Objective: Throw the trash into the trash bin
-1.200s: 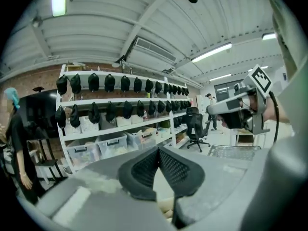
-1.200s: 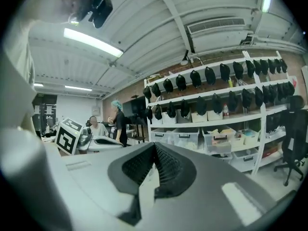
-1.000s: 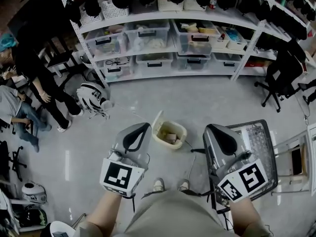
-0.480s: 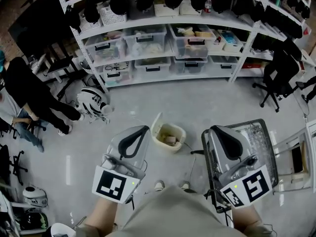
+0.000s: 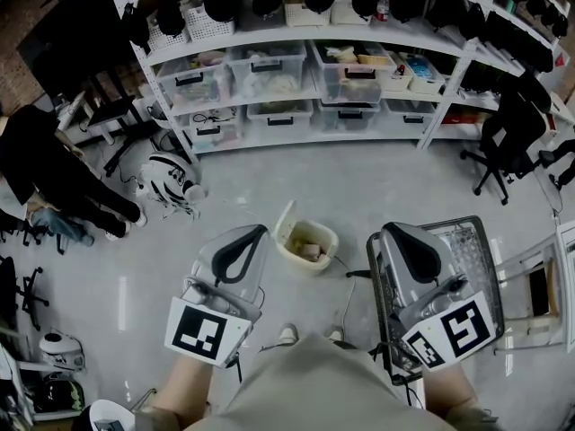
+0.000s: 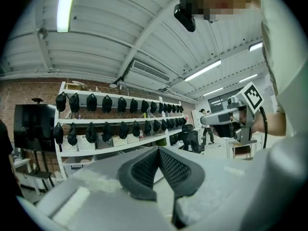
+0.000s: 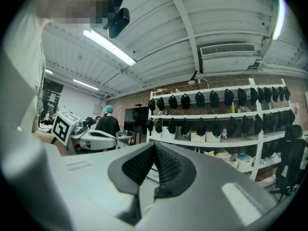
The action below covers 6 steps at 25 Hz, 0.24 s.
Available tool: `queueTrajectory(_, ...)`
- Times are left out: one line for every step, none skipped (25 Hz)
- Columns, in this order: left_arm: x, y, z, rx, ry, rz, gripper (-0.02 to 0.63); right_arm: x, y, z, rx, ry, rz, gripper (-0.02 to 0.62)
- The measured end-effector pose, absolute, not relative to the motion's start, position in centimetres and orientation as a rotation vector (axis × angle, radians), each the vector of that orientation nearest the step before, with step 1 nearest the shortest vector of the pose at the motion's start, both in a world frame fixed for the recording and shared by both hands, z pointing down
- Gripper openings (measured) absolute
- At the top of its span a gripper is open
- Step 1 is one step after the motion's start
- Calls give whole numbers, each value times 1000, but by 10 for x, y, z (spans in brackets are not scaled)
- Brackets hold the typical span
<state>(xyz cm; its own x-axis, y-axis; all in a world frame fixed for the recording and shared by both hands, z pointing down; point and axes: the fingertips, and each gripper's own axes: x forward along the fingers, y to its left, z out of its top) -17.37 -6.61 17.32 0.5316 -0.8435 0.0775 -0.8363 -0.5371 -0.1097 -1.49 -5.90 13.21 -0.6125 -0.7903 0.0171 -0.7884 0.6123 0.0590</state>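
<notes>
A cream trash bin [image 5: 308,241] stands on the grey floor between my two grippers, its lid tipped up at the left and some trash lying inside. My left gripper [image 5: 260,231] is held level to the left of the bin, jaws shut and empty. The right gripper [image 5: 385,233] hangs to the right of the bin, also shut with nothing in it. In the left gripper view the black pads [image 6: 173,170] meet at their tips in front of the shelves. The right gripper view shows its pads [image 7: 166,165] closed together the same way.
White shelving [image 5: 305,39] with plastic boxes lines the far wall. A wire cart [image 5: 474,250] stands under my right gripper, an office chair [image 5: 512,133] at the far right. A helmet [image 5: 171,178] lies on the floor at left near a person in black [image 5: 45,169]. A cable [image 5: 346,281] runs by the bin.
Both grippers have come up a little and sit slightly lower in the head view. The person in black at the left has moved further left.
</notes>
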Motion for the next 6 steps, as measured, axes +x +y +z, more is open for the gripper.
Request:
queueTrajectory(-175,-67,173,-2693,1486,-187,3,-15,-60,132,1361,-2785,-66,3)
queueTrajectory(-176,-68,172,-2692,1490,-187,3,-15,-61,131,1362,-2786,-62,5)
queueTrajectory(-176,-69,172,-2692,1493,-189,3,-15,-62,131,1364,-2787,-59,3)
queueTrajectory(-177,-69,172,-2695,1494,-192,3,-15,-63,130,1366,-2786,-57,3)
queueTrajectory(-177,-70,172,-2698,1495,-194,3,-15,-64,130,1366,-2785,-56,3)
queueTrajectory(-178,-70,173,-2701,1496,-197,3,-15,-65,130,1365,-2784,-55,3)
